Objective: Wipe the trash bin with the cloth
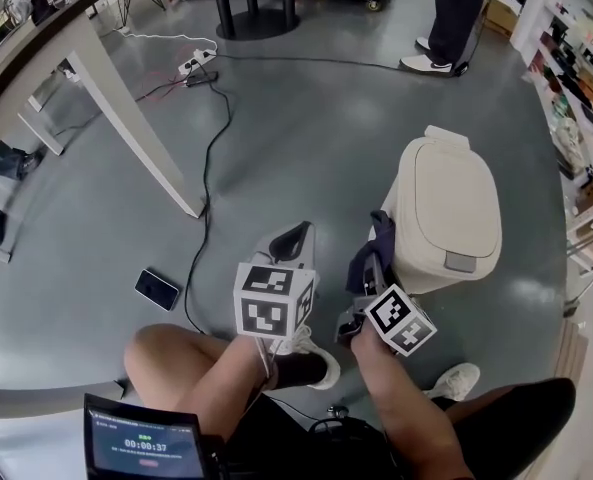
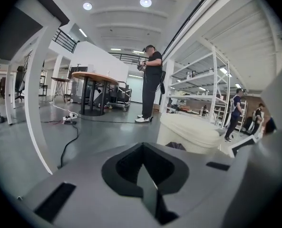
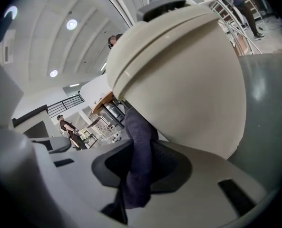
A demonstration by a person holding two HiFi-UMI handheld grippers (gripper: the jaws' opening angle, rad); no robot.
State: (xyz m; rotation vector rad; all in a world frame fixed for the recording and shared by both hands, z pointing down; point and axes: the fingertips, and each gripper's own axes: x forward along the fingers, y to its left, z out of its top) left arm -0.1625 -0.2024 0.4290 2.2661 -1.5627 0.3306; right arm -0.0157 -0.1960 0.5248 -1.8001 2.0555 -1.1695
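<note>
The cream trash bin [image 1: 446, 213] stands on the grey floor with its lid down. A dark blue cloth [image 1: 381, 236] is clamped in my right gripper [image 1: 371, 265] and pressed against the bin's left side. In the right gripper view the cloth [image 3: 138, 146] runs up between the jaws onto the rounded bin wall [image 3: 179, 80]. My left gripper [image 1: 294, 238] hovers just left of the bin, shut and holding nothing. From the left gripper view, the bin [image 2: 190, 132] lies ahead to the right, beyond that gripper [image 2: 143, 167].
A white table leg [image 1: 136, 118] slants at the left, with a black cable [image 1: 211, 158] and a power strip [image 1: 198, 63] on the floor. A phone [image 1: 157, 289] lies near my knee. A person [image 1: 446, 18] stands behind the bin; shelves [image 1: 576, 58] line the right.
</note>
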